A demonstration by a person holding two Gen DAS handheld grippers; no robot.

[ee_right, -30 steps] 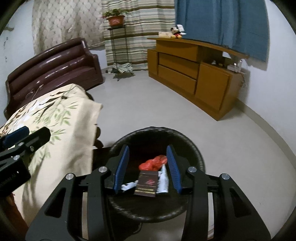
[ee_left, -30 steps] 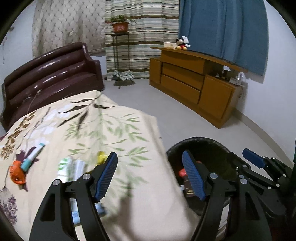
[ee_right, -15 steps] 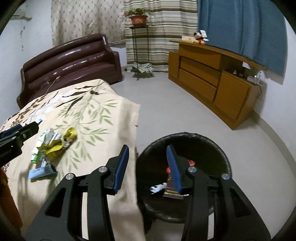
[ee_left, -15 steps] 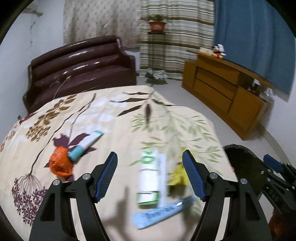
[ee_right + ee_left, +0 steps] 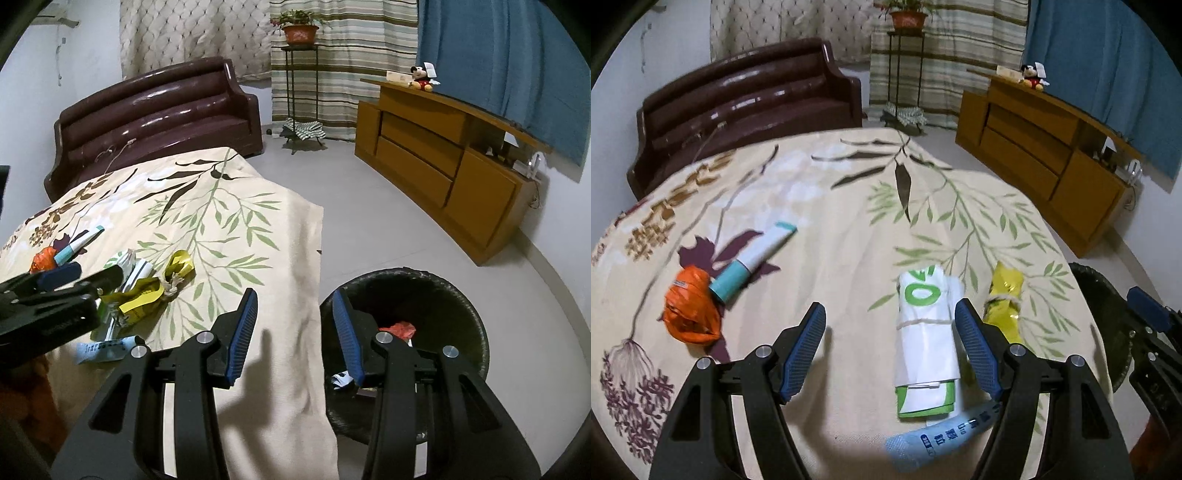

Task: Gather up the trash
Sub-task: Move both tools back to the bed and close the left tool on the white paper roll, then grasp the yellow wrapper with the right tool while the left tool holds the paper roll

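Observation:
Trash lies on the leaf-patterned tablecloth [image 5: 849, 206]: a white and green tied bag [image 5: 925, 332], a yellow wrapper [image 5: 1004, 299], a light blue sachet [image 5: 938, 439], a teal and white tube [image 5: 753, 260] and an orange crumpled bag [image 5: 690, 310]. My left gripper [image 5: 890, 350] is open and empty above the cloth, its right finger beside the white and green bag. My right gripper [image 5: 295, 332] is open and empty over the table's edge, next to the black bin [image 5: 454, 295], which holds a red wrapper [image 5: 399, 328] and other scraps.
A dark brown sofa [image 5: 155, 114] stands behind the table. A wooden sideboard [image 5: 443, 162] runs along the right wall, with a plant stand [image 5: 299, 85] by the striped curtain. Grey floor [image 5: 351, 206] lies between table and sideboard.
Both grippers have swung left, from over the bin towards the table. The left gripper now hangs over the trash on the cloth. Both stay open and empty.

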